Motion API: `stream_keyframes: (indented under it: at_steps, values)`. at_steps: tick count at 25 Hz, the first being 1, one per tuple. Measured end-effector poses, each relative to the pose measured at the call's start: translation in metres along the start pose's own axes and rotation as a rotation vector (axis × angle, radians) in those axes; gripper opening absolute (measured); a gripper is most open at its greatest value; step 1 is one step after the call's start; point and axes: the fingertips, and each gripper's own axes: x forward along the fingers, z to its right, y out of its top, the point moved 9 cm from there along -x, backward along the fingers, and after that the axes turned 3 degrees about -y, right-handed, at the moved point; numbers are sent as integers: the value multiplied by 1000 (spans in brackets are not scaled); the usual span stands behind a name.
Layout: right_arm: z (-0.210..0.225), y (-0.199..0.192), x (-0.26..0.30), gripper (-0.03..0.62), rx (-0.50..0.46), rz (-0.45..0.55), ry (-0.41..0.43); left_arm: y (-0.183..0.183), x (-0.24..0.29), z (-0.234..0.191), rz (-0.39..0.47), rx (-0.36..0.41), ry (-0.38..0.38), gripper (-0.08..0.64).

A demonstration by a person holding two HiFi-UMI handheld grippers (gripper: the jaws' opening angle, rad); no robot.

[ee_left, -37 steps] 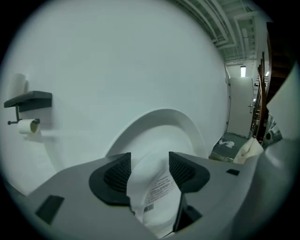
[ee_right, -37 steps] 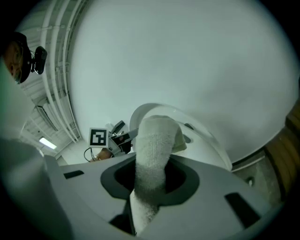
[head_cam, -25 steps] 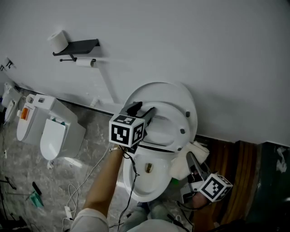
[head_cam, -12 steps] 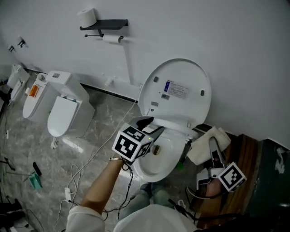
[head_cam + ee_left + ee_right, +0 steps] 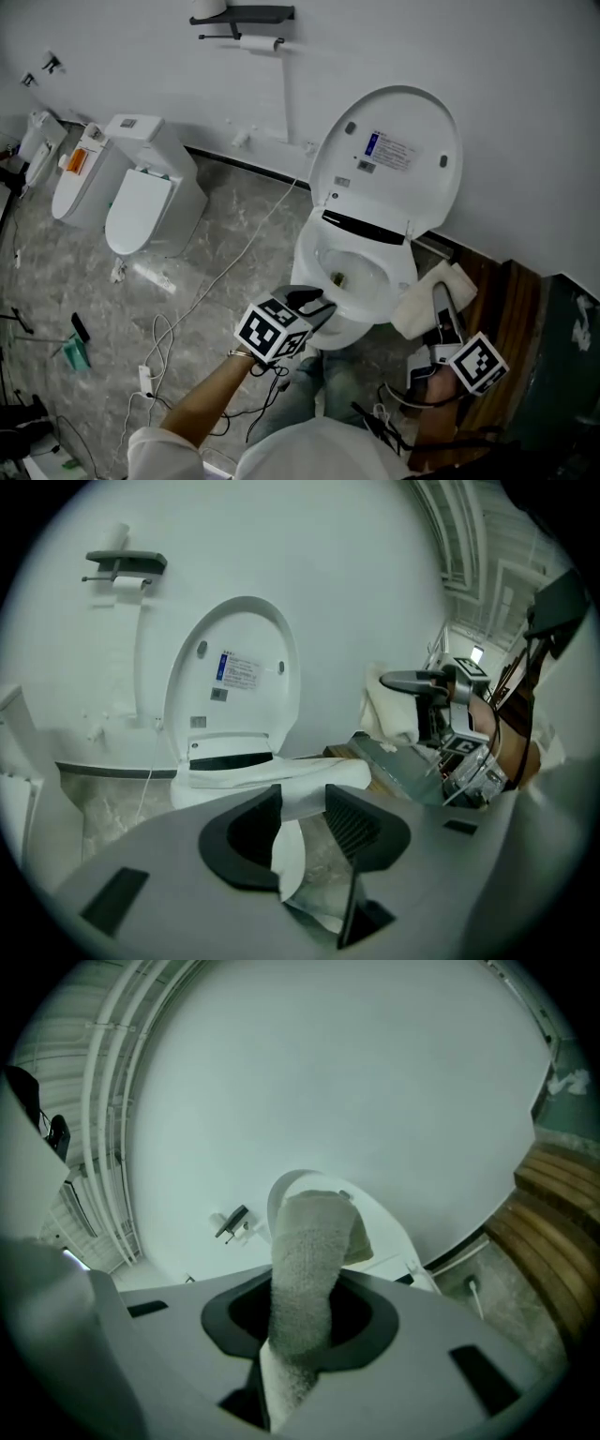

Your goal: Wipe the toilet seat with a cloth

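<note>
Head view showed my right hand-held gripper (image 5: 439, 309) clenched on the cloth (image 5: 424, 298) just right of the toilet seat (image 5: 315, 259), which ran lengthwise from hinge toward me, while my empty left hand-held gripper (image 5: 314, 304) was closing its jaws at the front rim.

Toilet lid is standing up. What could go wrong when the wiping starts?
The lid only stands upright near the wall; a bump might drop it. The cloth sticks far out of the jaws of the right gripper, so it might slip into the open bowl.
</note>
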Motion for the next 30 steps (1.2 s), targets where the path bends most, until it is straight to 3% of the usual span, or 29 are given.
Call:
stream_keyframes:
  at_steps: [4, 8, 14, 19, 24, 30]
  values:
    - [23, -30, 5, 94, -46, -57, -93, -68, 7, 1, -49, -26, 14, 162]
    - [57, -85, 25, 94, -173, -141, -66, -161, 28, -2, -85, -81, 55, 156]
    - [104, -165, 66, 94, -190, -273, -24, -268, 79, -32, -66, -83, 157, 156]
    - [147, -215, 87, 94, -295, -381, 4, -308, 120, -70, -82, -155, 177, 149]
    - [169, -234, 81, 94, -284, -434, -4, -333, 133, -83, -125, -286, 188, 149]
    - [184, -236, 85, 94, -283, -467, 10, -343, 141, -87, -160, -369, 231, 149]
